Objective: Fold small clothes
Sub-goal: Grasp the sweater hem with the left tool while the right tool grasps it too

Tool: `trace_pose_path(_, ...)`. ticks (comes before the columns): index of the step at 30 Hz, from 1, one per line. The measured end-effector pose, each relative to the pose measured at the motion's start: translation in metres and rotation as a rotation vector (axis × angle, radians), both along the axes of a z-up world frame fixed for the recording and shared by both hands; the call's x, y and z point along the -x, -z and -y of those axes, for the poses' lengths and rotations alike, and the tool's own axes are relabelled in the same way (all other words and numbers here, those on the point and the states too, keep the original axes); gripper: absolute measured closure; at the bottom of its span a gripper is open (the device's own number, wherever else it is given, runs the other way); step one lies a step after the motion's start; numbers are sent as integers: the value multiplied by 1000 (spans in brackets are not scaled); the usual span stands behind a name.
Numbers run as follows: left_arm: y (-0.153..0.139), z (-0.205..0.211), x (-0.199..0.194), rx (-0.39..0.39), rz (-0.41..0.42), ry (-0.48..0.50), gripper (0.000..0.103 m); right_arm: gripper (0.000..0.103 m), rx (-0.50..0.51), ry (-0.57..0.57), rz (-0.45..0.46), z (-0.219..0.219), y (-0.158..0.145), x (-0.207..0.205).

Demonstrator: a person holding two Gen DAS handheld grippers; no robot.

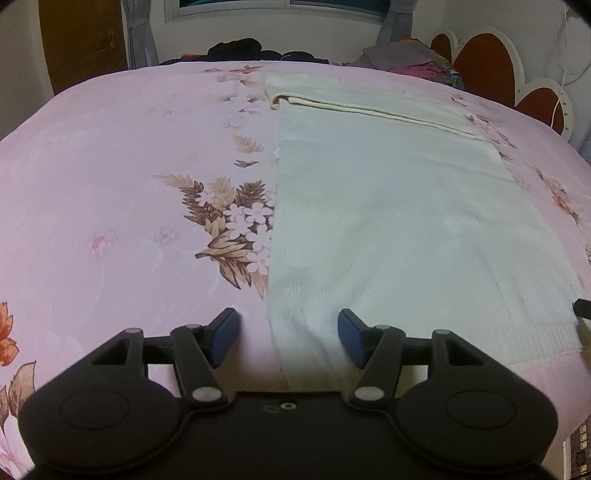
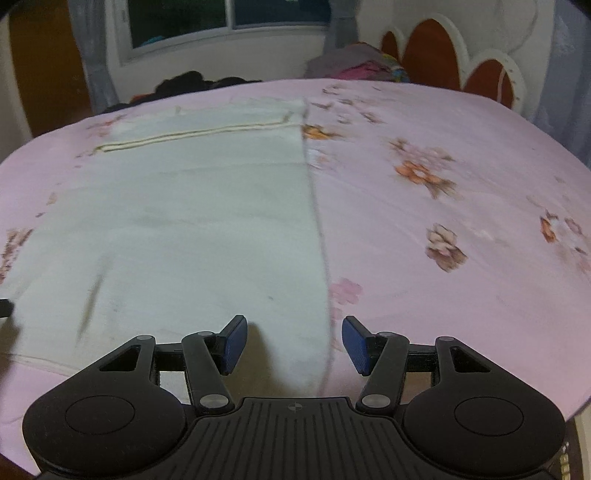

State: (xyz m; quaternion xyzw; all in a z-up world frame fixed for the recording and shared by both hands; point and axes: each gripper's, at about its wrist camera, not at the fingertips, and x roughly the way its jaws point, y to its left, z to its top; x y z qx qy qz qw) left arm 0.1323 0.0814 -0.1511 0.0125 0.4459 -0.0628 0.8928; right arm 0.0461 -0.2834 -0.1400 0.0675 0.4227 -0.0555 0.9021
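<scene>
A pale whitish garment lies flat on the pink floral bedsheet, with a cream seam band across its far end. My left gripper hovers open over the garment's near left edge, which runs between its blue pads; nothing is pinched. In the right wrist view the same garment fills the left half. My right gripper stands open over its near right edge, the pads apart from the cloth. A dark tip of the other gripper shows at the right margin of the left wrist view.
Dark clothes and a colourful pile of clothes lie at the bed's far side. A scalloped red-and-white headboard stands at the right. A window with curtains is behind the bed. Bare sheet flanks the garment.
</scene>
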Motion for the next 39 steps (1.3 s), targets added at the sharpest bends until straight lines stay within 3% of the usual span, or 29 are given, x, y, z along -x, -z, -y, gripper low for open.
trace_pose_path(10, 1, -2, 8, 21, -17, 6, 41, 46, -27, 23, -15, 6, 6, 5)
trace_pose_path(19, 0, -17, 20, 132, -48, -5, 41, 46, -65, 31, -16, 4, 6, 13)
trace_pose_path(21, 1, -15, 18, 154, -51, 3, 44, 46, -70, 25, -14, 2, 6, 14)
trace_pose_path(24, 2, -14, 15, 170, -54, 19, 63, 47, -81, 12, -14, -1, 6, 15)
trace_pose_path(26, 3, -14, 12, 195, -68, 25, 82, 59, -92, 3, -17, -2, 6, 15)
trace_pose_path(28, 4, -14, 8, 219, -89, 38, 90, 68, -110, -6, -22, -2, 6, 14)
trace_pose_path(30, 6, -12, 5, 226, -95, 46, 93, 73, -111, -14, -28, -3, 5, 11)
trace_pose_path(32, 6, -12, 3, 240, -100, 54, 95, 89, -119, -19, -32, -3, 5, 10)
trace_pose_path(35, 4, -13, 1, 259, -99, 70, 96, 97, -135, -22, -39, -1, 3, 8)
trace_pose_path(39, -9, -16, -4, 286, -64, 80, 96, 98, -159, -41, -17, -1, -9, 6)
